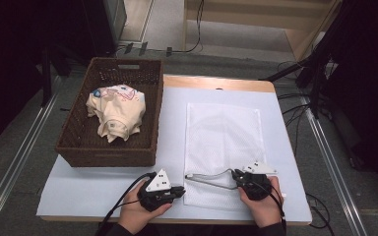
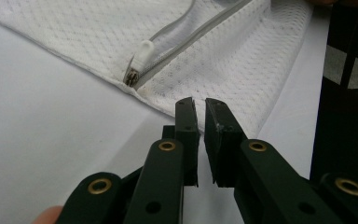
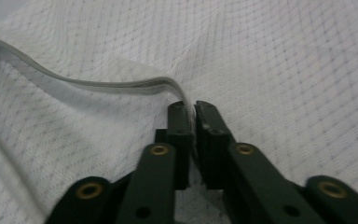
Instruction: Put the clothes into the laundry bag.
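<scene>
My left gripper (image 1: 177, 191) sits low at the near edge, held in my left hand (image 1: 137, 212), its jaws pointing toward my right side. In the left gripper view its 2 jaws stand almost together with a thin slit between the pads, nothing caught in it. My right gripper (image 1: 236, 175) is cupped from below by my right hand (image 1: 263, 207), jaws pointing toward my left. In the right gripper view those 2 jaws are pinched tight. Both forearms enter from the bottom, well apart.
</scene>
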`<state>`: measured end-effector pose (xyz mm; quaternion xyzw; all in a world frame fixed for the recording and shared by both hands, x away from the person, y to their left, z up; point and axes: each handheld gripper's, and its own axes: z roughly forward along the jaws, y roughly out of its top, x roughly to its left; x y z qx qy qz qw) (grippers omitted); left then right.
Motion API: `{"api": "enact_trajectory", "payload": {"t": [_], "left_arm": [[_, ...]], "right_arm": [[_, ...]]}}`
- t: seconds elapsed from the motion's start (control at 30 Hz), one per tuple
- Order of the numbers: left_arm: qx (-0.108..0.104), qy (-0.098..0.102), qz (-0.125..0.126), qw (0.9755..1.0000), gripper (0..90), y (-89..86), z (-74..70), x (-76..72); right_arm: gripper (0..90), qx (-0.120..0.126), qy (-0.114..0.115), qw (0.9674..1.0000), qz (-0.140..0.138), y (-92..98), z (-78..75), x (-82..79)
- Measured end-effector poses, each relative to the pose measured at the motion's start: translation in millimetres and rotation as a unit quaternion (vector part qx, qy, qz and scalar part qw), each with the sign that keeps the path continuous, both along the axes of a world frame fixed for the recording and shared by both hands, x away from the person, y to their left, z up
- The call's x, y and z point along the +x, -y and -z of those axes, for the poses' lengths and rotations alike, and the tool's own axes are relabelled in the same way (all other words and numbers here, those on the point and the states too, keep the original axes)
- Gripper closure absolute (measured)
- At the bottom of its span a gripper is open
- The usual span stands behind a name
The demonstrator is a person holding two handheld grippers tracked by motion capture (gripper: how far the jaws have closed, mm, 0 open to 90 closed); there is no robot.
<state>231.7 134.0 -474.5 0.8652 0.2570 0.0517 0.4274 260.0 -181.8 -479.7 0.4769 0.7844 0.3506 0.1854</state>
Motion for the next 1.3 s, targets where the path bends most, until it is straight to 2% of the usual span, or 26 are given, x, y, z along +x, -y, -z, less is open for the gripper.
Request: {"api": "enact_trajectory", "payload": {"t": [0.03,0.07,0.1,0.13,0.17,0.2,0.23,0.27,0.3,0.37,0.47,0.67,0.73,0.8,0.83,0.9,0.93,0.97,1.0,1.03,1.07,1.13,1.2,1.23,1.27,1.3], "left_arm": [[-0.002,0.001,-0.001,1.0,82.9,-0.4,0.1,-0.1],[-0.002,0.001,-0.001,1.0,82.8,-0.4,0.1,-0.1],[-0.005,0.002,-0.002,1.0,82.8,-0.9,-0.2,-0.4],[-0.012,0.003,-0.006,0.9999,82.4,-2.0,-0.2,-0.7],[-0.017,0.002,-0.008,0.9998,81.8,-3.4,-0.3,-0.2],[-0.024,0.0,-0.012,0.9997,81.2,-4.6,-0.4,0.5],[-0.028,-0.004,-0.019,0.9994,79.5,-6.9,-0.9,1.3],[-0.028,-0.004,-0.019,0.9994,79.1,-6.9,-0.9,1.3],[-0.034,-0.005,-0.02,0.9992,79.1,-7.8,-0.8,1.7],[-0.04,-0.004,-0.022,0.9989,77.2,-9.0,-0.8,1.4],[-0.049,-0.008,-0.026,0.9985,76.6,-10.8,-0.9,2.1],[-0.055,-0.011,-0.031,0.9979,73.6,-13.7,-1.3,2.9],[-0.063,-0.012,-0.034,0.9974,71.8,-14.9,-1.2,3.0],[-0.067,-0.012,-0.036,0.997,69.9,-17.1,-2.1,3.0],[-0.079,-0.014,-0.034,0.9962,67.5,-18.9,-3.0,3.5],[-0.105,-0.022,-0.035,0.9936,65.2,-23.8,-7.5,4.0],[-0.116,-0.017,-0.037,0.9924,61.7,-26.2,-9.9,3.2],[-0.119,-0.01,-0.041,0.992,58.5,-28.9,-13.4,1.8],[-0.123,0.001,-0.044,0.9914,53.1,-31.1,-17.4,-0.2],[-0.124,0.012,-0.046,0.9912,53.1,-32.8,-21.0,-1.9],[-0.128,0.029,-0.049,0.9902,50.6,-35.5,-27.4,-4.8],[-0.131,0.047,-0.053,0.9889,46.7,-40.3,-38.9,-8.2],[-0.13,0.059,-0.06,0.9879,43.6,-46.0,-51.3,-10.9],[-0.132,0.065,-0.062,0.9872,42.7,-49.5,-57.9,-12.0],[-0.134,0.071,-0.065,0.9863,41.0,-53.4,-65.0,-13.2],[-0.134,0.077,-0.069,0.9856,41.0,-56.9,-70.6,-14.2]], "right_arm": [[90.0,0.015,0.032,0.9993,0.005,1.3,-7.0,-0.4],[90.0,0.015,0.032,0.9993,0.005,1.3,-7.0,-0.4],[90.0,0.037,0.074,0.9965,0.014,3.0,-14.9,-3.4],[89.9,0.063,0.121,0.9905,0.016,5.1,-24.4,-7.5],[89.8,0.084,0.165,0.9826,0.016,6.9,-36.1,-11.3],[89.8,0.085,0.182,0.9794,0.023,7.4,-43.4,-11.6],[89.4,0.091,0.17,0.9807,0.035,8.0,-48.5,-5.7],[89.4,0.091,0.17,0.9807,0.035,8.0,-48.5,-5.7],[89.3,0.091,0.16,0.9822,0.038,8.1,-47.0,-2.7],[88.2,0.072,0.132,0.9877,0.044,7.2,-33.1,3.7],[85.0,0.063,0.118,0.9902,0.038,6.7,-27.8,4.4],[69.0,0.05,0.088,0.9942,0.035,5.1,-21.7,3.9],[62.3,0.037,0.07,0.9964,0.03,2.9,-18.2,4.1],[57.3,0.019,0.063,0.9973,0.033,0.7,-14.4,3.2],[54.3,0.003,0.047,0.9984,0.031,-2.0,-10.6,3.8],[53.4,-0.005,0.042,0.9987,0.03,-3.3,-8.8,4.4],[52.4,-0.02,0.033,0.9988,0.028,-4.8,-5.4,6.1],[52.7,-0.028,0.025,0.9989,0.03,-5.6,-2.2,8.0],[59.9,-0.03,0.024,0.9984,0.041,-4.6,2.0,9.7],[59.9,-0.03,0.024,0.9984,0.041,-4.6,2.0,9.7],[64.2,-0.024,0.024,0.9985,0.043,-3.7,2.4,10.0],[74.8,-0.007,0.031,0.9987,0.039,-0.2,1.7,11.7],[84.2,0.027,0.036,0.9984,0.033,3.9,-0.8,11.6],[87.2,0.037,0.043,0.9979,0.031,5.7,-2.6,11.1],[89.1,0.049,0.059,0.9967,0.029,8.5,-7.0,9.0],[89.1,0.049,0.059,0.9967,0.029,8.5,-7.0,9.0]]}}
